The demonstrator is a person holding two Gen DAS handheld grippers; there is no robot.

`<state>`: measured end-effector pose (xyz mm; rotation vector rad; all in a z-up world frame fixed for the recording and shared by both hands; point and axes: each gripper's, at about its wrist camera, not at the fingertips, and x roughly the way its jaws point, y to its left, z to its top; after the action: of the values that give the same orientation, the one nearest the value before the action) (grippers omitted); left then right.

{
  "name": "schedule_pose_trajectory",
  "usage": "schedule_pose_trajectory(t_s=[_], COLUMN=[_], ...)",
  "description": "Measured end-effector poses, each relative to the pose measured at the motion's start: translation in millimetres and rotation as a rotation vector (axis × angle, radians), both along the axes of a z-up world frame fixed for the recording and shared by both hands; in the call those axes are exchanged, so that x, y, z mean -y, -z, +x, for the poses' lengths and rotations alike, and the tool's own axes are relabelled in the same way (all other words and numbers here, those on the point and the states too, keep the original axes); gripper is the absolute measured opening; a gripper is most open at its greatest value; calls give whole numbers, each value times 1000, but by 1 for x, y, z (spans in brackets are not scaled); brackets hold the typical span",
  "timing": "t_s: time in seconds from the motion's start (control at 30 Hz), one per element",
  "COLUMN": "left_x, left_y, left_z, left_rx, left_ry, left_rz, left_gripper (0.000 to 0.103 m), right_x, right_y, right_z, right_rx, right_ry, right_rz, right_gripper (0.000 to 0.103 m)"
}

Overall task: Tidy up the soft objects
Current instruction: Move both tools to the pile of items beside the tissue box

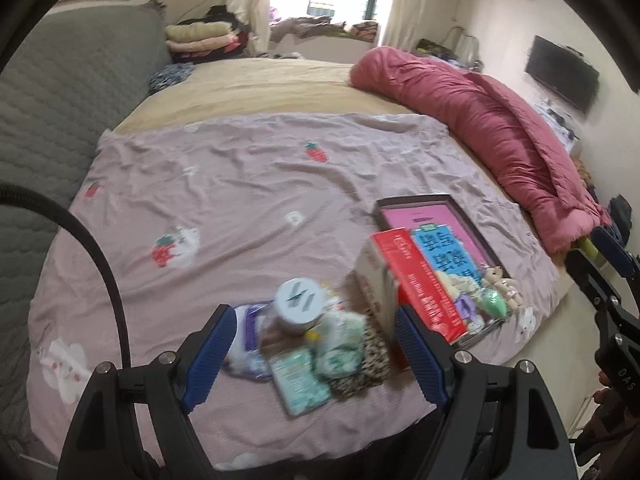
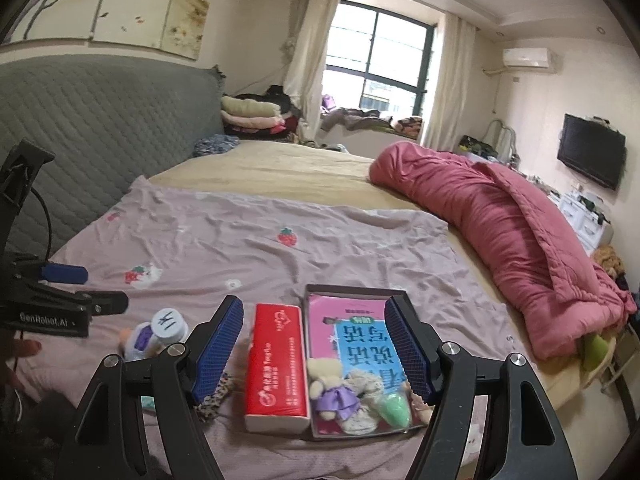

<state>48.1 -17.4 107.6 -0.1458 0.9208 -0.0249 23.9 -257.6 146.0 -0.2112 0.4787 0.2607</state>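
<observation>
A shallow dark box (image 2: 352, 290) lies on the pink sheet, holding a pink and blue book (image 2: 360, 332), a small plush bear in a purple dress (image 2: 332, 388), a grey fluffy toy (image 2: 362, 390) and a green soft piece (image 2: 394, 410). A red and white tissue box (image 2: 276, 364) stands left of it. My right gripper (image 2: 314, 354) is open above the tissue box and the box. My left gripper (image 1: 314, 354) is open above a pile: a white-capped jar (image 1: 298, 304), green packets (image 1: 298, 380), a leopard-print cloth (image 1: 370, 364) and a purple and white pack (image 1: 248, 340).
The bed has a pink strawberry-print sheet (image 2: 240, 240), a rolled red quilt (image 2: 520, 240) on the right and a grey headboard (image 2: 100, 128) on the left. Folded clothes (image 2: 252, 118) are stacked behind. The bed's near edge lies just under both grippers.
</observation>
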Motion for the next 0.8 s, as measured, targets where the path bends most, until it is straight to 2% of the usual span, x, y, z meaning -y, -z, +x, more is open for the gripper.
schedule_pose_trajectory(t_s=[0.27, 0.5, 0.67, 0.8], left_x=[-49, -82, -87, -86], left_y=[5, 37, 65, 86], left_z=[-24, -37, -39, -36], left_rx=[-9, -72, -121, -155], left_ry=[-89, -158, -174, -164], left_rz=[6, -17, -27, -35], left_gripper=[81, 81, 81, 81], right_x=[-26, -56, -72, -88], right_y=[9, 42, 72, 93], right_z=[-10, -12, -8, -6], right_rx=[-37, -140, -233, -269], right_ry=[-95, -190, -232, -262], right_rz=[6, 13, 29, -18], right_gripper=[75, 75, 75, 75])
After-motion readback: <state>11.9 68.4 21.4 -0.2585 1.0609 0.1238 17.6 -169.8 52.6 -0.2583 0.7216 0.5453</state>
